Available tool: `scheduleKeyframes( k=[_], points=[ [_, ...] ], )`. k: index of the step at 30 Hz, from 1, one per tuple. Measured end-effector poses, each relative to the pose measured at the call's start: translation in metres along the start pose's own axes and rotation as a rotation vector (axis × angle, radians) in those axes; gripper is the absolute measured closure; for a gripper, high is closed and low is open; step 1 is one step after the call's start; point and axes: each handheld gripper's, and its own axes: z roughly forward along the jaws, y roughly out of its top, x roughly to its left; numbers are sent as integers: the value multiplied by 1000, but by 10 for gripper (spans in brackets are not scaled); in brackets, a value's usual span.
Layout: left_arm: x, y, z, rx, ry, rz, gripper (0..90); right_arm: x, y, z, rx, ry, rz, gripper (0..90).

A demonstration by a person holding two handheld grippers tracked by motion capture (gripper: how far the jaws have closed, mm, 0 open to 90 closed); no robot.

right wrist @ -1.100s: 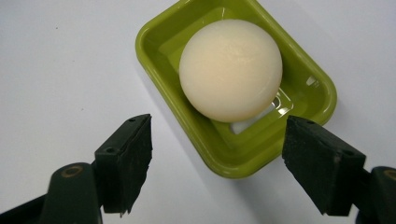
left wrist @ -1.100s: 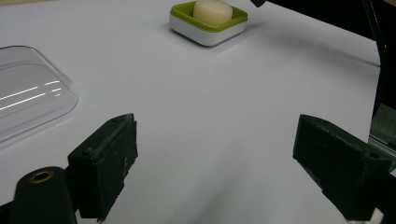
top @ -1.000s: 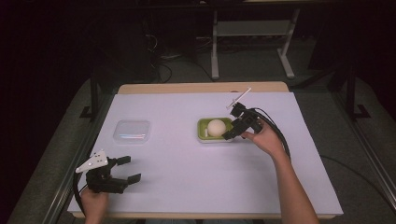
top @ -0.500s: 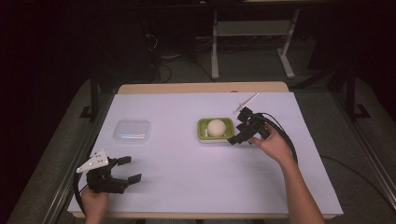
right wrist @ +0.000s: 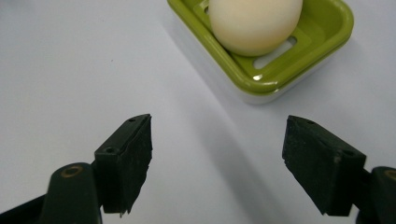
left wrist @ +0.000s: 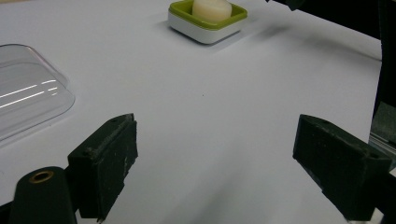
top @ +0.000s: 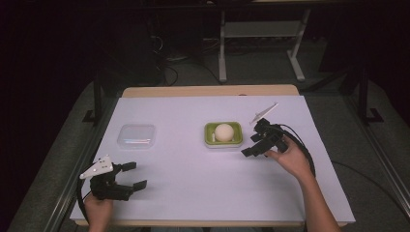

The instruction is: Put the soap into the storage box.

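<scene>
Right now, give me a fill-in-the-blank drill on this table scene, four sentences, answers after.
1. The round soap sits in a dish whose colour is ____.
2. The clear lid lies to the ____ of the dish in the high view.
3. The jaws of the right gripper stand ____, with nothing between them.
4. The gripper nearest the lid is the ____ gripper.

Answers: green; left; open; left

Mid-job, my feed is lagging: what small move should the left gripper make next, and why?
Probably slide the left gripper forward toward the clear lid. Its jaws stand wide open and empty, the lid lies just ahead, and the soap sits uncovered in the green dish, beside the open right gripper.
</scene>
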Motion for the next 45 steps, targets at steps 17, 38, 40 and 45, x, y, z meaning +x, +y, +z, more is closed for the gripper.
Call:
scheduleKeyframes(
  k=[17,38,40,45],
  points=[
    [0,-1,0,3,-1,-1,132,10,-35,-5,-33,13,20,234],
    [0,0,1,4,-2,-1,132,24,-85,-10,-60,9,57,234],
    [0,0,1,3,-1,2,132,27,-90,-10,-63,8,59,234],
    [0,0,1,5,-1,2,132,34,-101,-11,-73,13,70,234]
  ],
)
